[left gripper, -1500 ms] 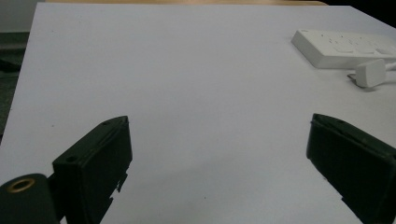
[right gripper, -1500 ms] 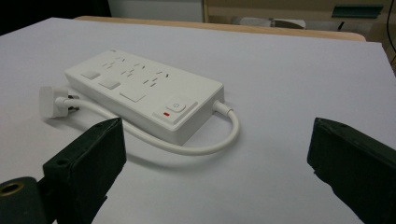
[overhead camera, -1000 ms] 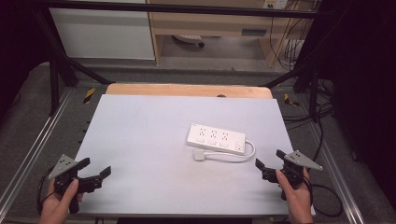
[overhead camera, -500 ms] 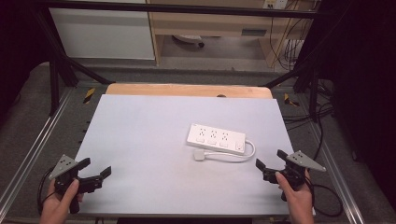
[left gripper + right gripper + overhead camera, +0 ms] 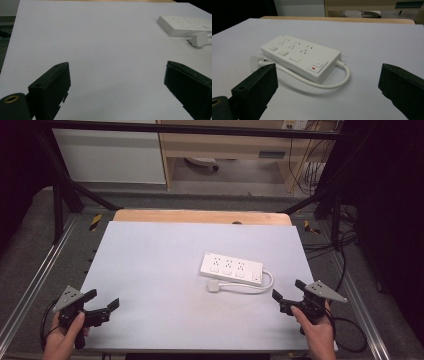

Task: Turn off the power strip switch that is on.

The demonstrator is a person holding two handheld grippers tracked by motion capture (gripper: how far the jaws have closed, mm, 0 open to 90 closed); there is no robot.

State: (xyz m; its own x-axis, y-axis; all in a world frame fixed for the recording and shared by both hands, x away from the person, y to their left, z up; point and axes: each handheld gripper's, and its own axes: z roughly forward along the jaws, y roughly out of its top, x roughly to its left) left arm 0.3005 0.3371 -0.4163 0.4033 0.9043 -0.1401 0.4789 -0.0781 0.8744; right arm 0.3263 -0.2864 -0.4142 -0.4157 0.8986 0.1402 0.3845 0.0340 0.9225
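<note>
Left gripper (image 5: pixel 102 302) sat low at the worktop's (image 5: pixel 160 260) near-left corner, jaws wide apart, nothing between them, hand (image 5: pixel 62 340) under it. Right gripper (image 5: pixel 286 293) at the near-right edge, jaws also apart, aimed at the power strip (image 5: pixel 231 268), which lay right of centre with its cord (image 5: pixel 267 281) looped to the plug (image 5: pixel 215 286). Versus a second earlier: both grippers unchanged, strip unmoved.

I count one white plastic power strip (image 5: pixel 231 269) with one white cord (image 5: pixel 260 285) and one white plug (image 5: pixel 214 286), lying on one pale grey bench (image 5: pixel 150 265), plus two black claws, left claw (image 5: pixel 103 302) and right claw (image 5: pixel 286 290).
</note>
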